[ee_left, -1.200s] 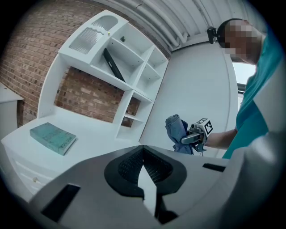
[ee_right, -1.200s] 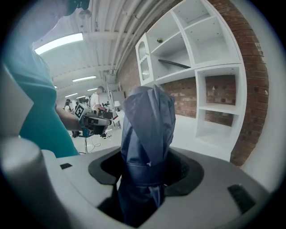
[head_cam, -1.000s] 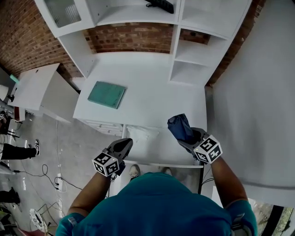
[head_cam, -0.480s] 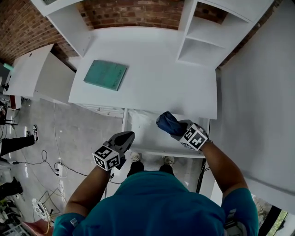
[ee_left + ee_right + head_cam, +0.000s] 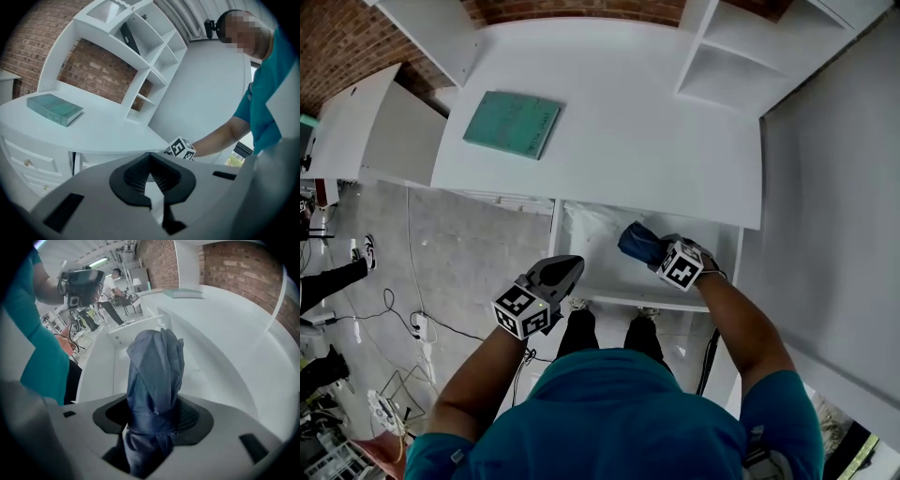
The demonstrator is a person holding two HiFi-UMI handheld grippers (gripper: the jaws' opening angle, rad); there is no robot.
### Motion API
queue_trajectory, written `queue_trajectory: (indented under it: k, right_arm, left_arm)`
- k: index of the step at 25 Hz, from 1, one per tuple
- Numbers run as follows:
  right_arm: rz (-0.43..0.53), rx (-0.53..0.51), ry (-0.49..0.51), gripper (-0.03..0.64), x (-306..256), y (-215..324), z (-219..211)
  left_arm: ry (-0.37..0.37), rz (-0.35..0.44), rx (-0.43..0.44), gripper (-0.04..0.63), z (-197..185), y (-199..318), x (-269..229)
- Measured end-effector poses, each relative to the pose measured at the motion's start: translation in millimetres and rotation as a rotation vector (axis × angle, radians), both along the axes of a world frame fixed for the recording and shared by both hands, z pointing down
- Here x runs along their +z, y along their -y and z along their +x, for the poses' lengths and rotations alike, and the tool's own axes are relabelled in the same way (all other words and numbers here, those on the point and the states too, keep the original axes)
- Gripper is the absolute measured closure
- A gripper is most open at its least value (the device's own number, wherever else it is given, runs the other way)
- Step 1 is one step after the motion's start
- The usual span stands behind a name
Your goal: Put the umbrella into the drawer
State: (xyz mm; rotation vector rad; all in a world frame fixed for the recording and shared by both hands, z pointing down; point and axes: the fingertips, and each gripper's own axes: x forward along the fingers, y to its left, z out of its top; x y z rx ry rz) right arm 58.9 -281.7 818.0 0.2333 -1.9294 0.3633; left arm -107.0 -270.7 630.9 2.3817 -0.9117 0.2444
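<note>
At lower centre, the right gripper (image 5: 657,253) pinches the folded dark-blue fabric umbrella (image 5: 637,243) over the pulled-out white drawer (image 5: 598,236), apparently to lower it in; the left gripper (image 5: 566,269), pressed together, waits empty.

Navy blue, creased cloth on the umbrella (image 5: 157,380). Teal-green cover on the book (image 5: 512,124). Plain white over the desk (image 5: 628,122), the shelves (image 5: 727,75) and the drawer (image 5: 600,258). Grey bodies with black jaw pads on the left gripper (image 5: 572,266) and right gripper (image 5: 654,250), black-and-white square markers on each. Red-brown brick on the wall (image 5: 337,56). Teal on the person's shirt (image 5: 637,412). Pale grey floor (image 5: 459,244).
</note>
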Motion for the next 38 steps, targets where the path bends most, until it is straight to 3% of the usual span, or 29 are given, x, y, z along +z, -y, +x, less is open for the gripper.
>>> queue_trajectory:
  k: [11, 38]
  right_arm:
    - [0.0, -0.065, -0.116, 0.356, 61, -5, 1]
    - [0.035, -0.068, -0.128, 0.339, 68, -11, -3]
  left_arm:
    - [-0.01, -0.033, 0.034, 0.586, 4, 0, 25]
    - [-0.019, -0.032, 0.04, 0.586, 4, -8, 25]
